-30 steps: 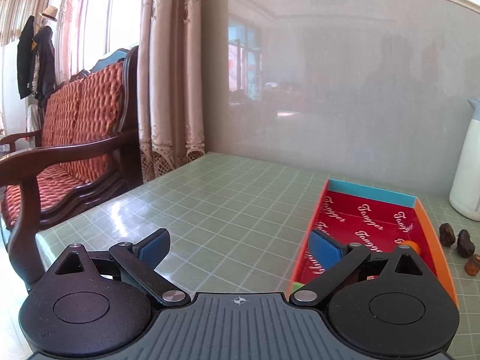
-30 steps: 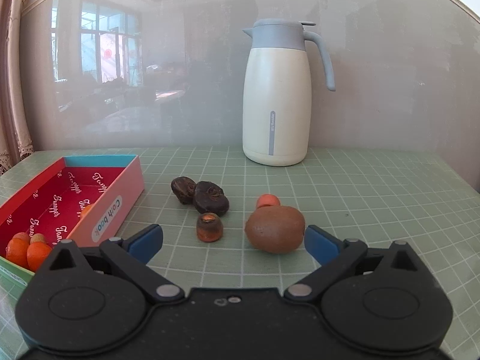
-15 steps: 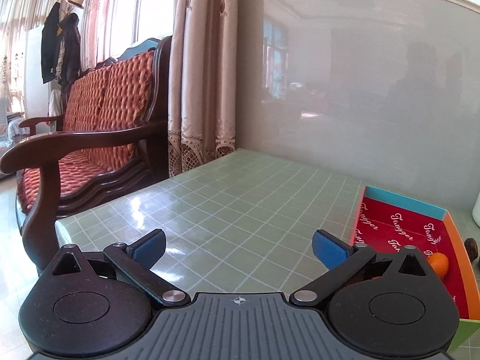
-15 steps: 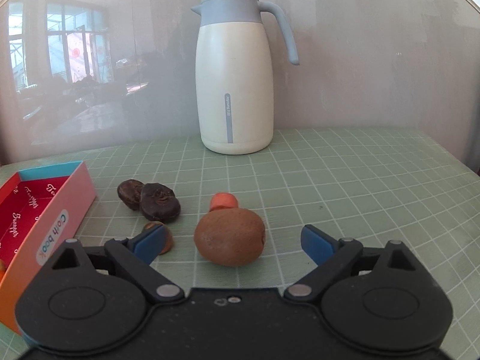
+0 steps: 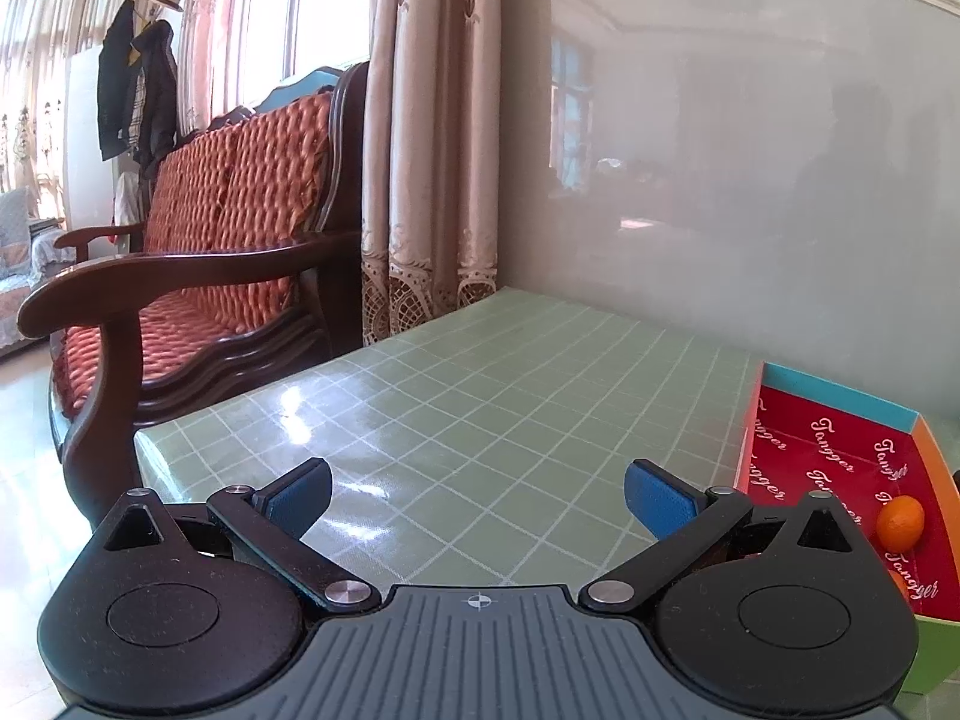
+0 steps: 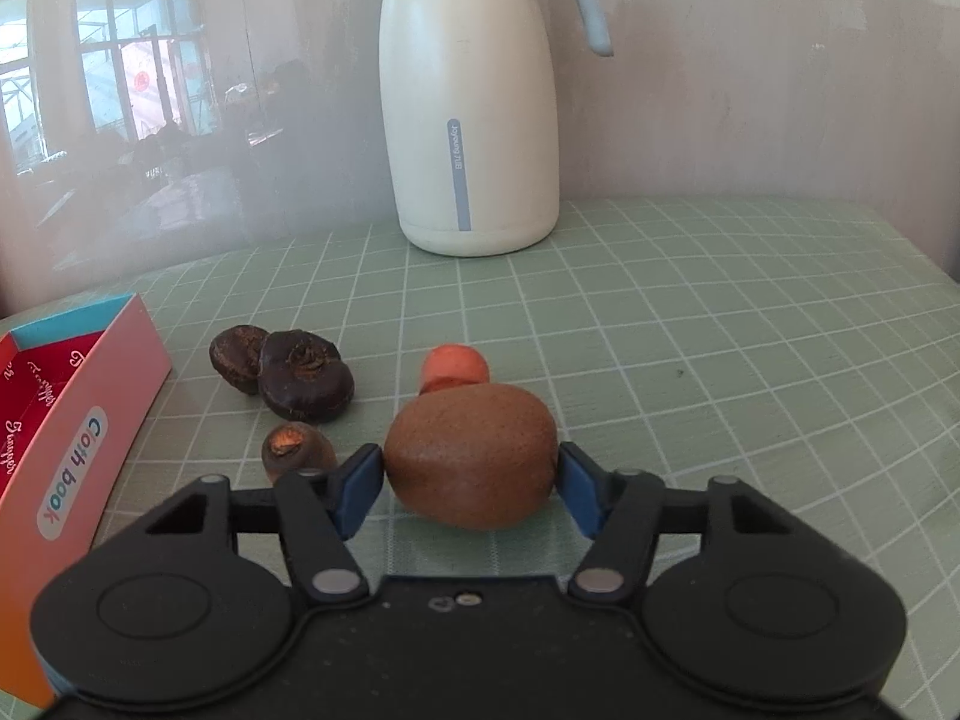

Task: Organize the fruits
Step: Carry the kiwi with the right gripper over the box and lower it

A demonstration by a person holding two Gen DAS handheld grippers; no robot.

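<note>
Green checked desk (image 6: pixel 720 360), white jug (image 6: pixel 474 114) behind. Right hand-held gripper (image 6: pixel 471 483) pinching the brown fuzzy kiwi (image 6: pixel 471 459), low on the desk. Squeeze softly, lift straight, clear the small orange fruit (image 6: pixel 454 367), carry left to the red cardboard box (image 6: pixel 78 420). Left hand-held gripper (image 5: pixel 477 501) wide, holding nothing.

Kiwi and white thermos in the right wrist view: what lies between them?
A small orange fruit, right behind the kiwi; beyond it only bare green mat up to the thermos.
</note>
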